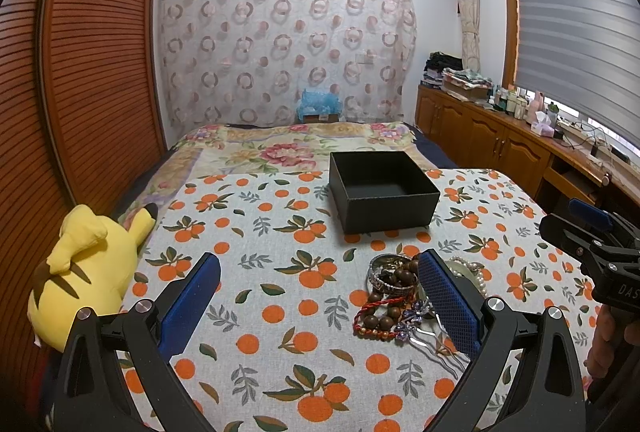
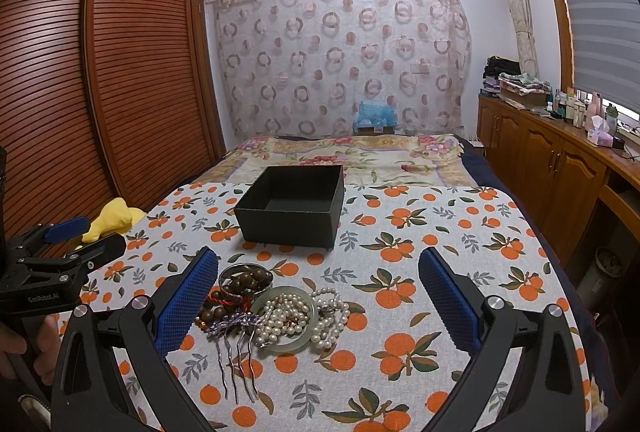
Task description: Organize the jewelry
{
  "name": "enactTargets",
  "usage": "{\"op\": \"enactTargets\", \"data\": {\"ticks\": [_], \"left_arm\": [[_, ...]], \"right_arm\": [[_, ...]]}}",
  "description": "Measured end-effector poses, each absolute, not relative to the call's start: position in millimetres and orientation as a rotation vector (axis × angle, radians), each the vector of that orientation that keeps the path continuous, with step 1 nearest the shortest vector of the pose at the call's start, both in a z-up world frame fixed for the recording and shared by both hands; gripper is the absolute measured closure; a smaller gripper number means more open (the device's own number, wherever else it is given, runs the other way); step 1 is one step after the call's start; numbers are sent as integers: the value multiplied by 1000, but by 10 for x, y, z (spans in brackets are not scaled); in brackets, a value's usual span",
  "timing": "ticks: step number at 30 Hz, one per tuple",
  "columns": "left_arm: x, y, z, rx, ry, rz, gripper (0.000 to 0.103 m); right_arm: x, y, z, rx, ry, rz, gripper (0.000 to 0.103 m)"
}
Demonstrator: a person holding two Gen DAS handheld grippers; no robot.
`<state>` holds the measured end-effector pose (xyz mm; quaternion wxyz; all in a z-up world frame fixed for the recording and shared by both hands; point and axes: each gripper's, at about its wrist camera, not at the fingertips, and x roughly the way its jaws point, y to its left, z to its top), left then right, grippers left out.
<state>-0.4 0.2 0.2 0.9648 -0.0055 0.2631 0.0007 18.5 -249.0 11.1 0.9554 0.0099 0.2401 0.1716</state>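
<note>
An orange-print cloth [image 2: 420, 232] covers the surface. On it: a black box [image 2: 292, 206] at upper center, a jewelry heap [image 2: 272, 308] lower center-left, a yellow plush [image 1: 84, 268] at the left edge.

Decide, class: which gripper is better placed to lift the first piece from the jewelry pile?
Probably the right gripper: open, with the jewelry pile between its fingers. The left gripper, also open, has the pile beside its right finger.

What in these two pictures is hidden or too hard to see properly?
- Left wrist view: the pearl necklace and pale bangle are mostly hidden behind the left gripper's blue pad.
- Both views: the black box's floor near its front is hidden by its front wall.
- Right wrist view: the yellow plush toy is partly hidden behind the left gripper.
</note>
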Motion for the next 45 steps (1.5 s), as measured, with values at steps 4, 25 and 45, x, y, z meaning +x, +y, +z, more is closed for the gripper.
{"op": "enactTargets", "data": {"ticks": [4,25,45], "left_arm": [[-4,2,3,-12,532,1,7],[-33,-107,67,-16,524,-2,7],[-38,-107,63,-20,524,-3,7]], "right_arm": [[182,-2493,113,21,487,349,2],[170,-2495,115,22,486,350,2],[169,-2504,115,22,485,352,2]]}}
